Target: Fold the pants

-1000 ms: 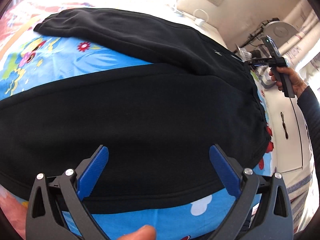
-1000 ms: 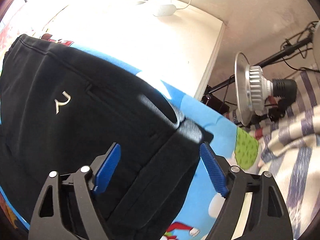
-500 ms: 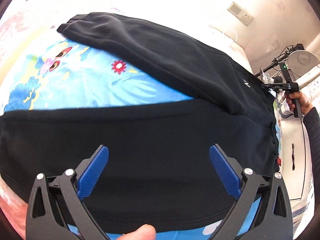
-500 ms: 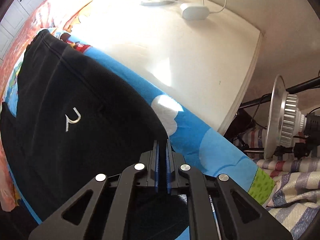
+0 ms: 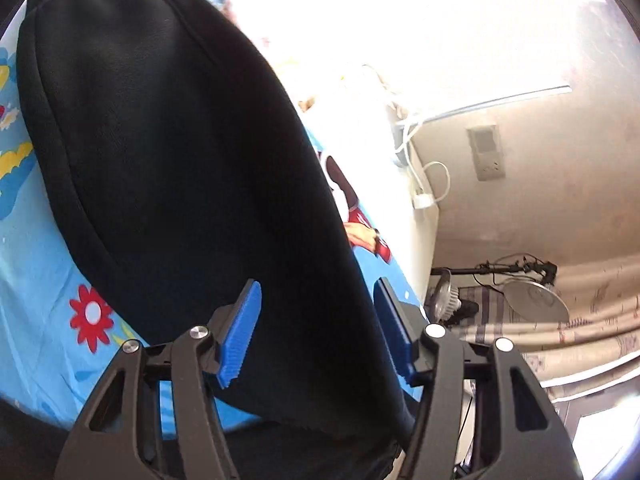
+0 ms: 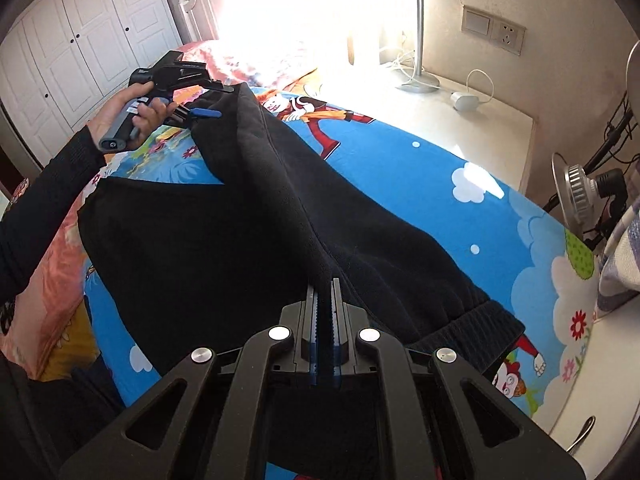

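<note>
Black pants lie spread on a blue cartoon bedsheet. My right gripper is shut on the fabric beside the ribbed waistband. It holds up a raised ridge that runs along the far leg. At the far end of that leg a hand holds my left gripper at the cuff. In the left wrist view the pants leg passes between the blue pads of the left gripper. Its jaws are closing, with a gap still showing at each pad.
A white nightstand with a lamp base and a charger stands beyond the bed. A studio light and a striped blanket are at the right. White wardrobe doors and a pillow lie at the far left.
The left gripper swung from the near leg to the far leg's cuff and its jaws narrowed. The right gripper shut on the waist fabric and rose, lifting a ridge.
</note>
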Tool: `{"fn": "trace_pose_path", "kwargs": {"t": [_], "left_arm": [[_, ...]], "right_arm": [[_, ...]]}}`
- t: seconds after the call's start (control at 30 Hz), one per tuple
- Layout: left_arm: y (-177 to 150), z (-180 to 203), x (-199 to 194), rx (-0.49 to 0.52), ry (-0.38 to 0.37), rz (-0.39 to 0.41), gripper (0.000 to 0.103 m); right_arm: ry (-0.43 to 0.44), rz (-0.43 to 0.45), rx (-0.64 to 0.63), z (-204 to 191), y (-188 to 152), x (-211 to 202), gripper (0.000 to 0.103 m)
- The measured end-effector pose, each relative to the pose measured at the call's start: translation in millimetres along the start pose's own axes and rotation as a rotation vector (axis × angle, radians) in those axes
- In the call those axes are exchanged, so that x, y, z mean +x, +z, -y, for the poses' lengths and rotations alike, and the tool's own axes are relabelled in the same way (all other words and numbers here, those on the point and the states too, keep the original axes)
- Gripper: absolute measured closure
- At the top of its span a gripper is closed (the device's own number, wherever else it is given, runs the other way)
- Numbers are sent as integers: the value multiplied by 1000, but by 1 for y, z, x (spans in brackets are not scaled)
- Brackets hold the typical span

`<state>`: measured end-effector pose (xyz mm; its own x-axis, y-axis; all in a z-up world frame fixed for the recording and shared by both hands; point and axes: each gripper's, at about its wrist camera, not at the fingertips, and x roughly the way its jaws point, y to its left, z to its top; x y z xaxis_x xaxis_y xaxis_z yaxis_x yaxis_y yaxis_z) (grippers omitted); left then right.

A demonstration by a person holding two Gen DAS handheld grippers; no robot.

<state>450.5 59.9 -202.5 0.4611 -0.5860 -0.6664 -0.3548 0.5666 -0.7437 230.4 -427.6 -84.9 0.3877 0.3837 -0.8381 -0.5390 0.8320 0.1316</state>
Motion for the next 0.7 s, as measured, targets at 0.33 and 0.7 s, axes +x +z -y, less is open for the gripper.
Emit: {"fn": "trace_pose_path", "kwargs": {"t": [0.33, 0.7], "left_arm": [[34, -15, 19, -92, 101, -11, 95], [-243, -118, -141, -11, 53, 109, 95]], "right_arm": [[-82, -25, -15, -7, -22, -2, 97], [-112, -105, 299, 23, -142, 3, 92]]}}
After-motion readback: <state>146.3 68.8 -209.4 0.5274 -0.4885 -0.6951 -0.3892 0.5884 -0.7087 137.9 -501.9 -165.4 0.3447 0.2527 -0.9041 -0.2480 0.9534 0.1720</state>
